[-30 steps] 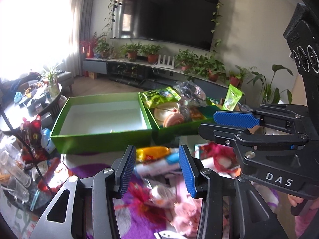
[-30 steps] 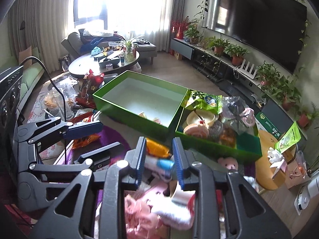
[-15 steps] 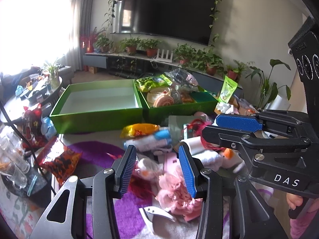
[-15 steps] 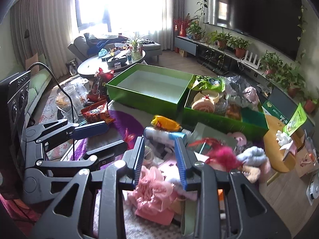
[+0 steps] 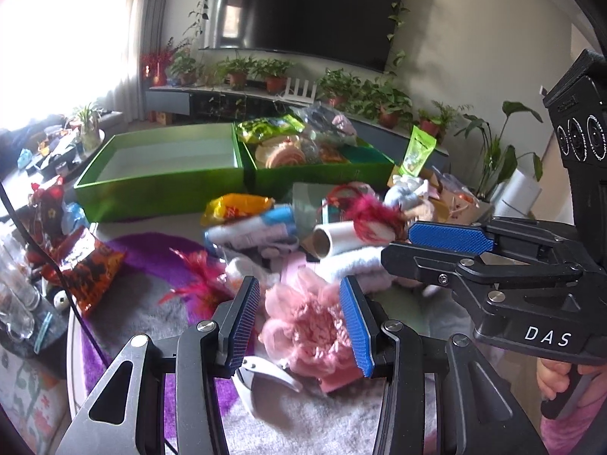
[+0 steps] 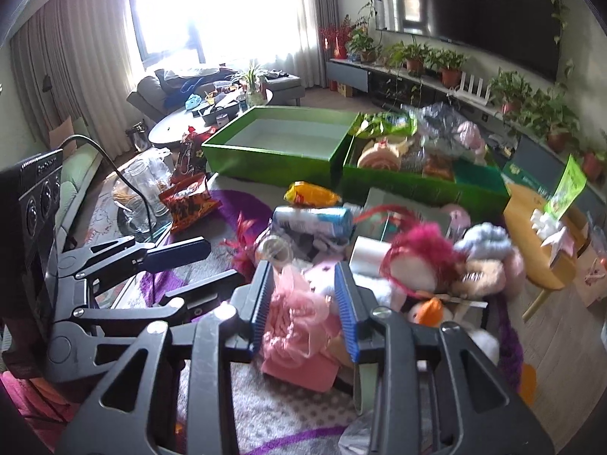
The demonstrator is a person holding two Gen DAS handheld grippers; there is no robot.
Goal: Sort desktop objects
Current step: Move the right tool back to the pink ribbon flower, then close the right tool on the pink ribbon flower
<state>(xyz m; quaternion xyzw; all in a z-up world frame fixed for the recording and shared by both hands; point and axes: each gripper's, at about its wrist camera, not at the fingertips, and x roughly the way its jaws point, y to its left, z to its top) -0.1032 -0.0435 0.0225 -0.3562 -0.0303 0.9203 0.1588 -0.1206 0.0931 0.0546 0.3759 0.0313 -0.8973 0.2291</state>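
A pile of small objects lies on the table in front of two green boxes. The left green box (image 5: 159, 159) is empty; the right green box (image 5: 322, 174) holds snacks and bags. My left gripper (image 5: 299, 318) is open above a pink ruffled fabric flower (image 5: 307, 330). My right gripper (image 6: 305, 303) is open too, its fingers either side of the same pink flower (image 6: 299, 314) in its own view; it also shows in the left wrist view (image 5: 451, 239). Nearby lie a white roll (image 5: 334, 237), a yellow snack pack (image 5: 235, 206) and a red feathery toy (image 5: 373, 218).
A red-orange snack bag (image 5: 83, 265) and glass jars (image 5: 15, 299) sit at the table's left edge. Plush toys (image 6: 481, 258) lie to the right. A purple and grey mat (image 5: 151, 250) covers the table. A low yellow side table (image 6: 538, 235) stands at right.
Both grippers have pulled back from the green boxes toward the near side of the pile and lowered over the pink flower. Both stayed open.
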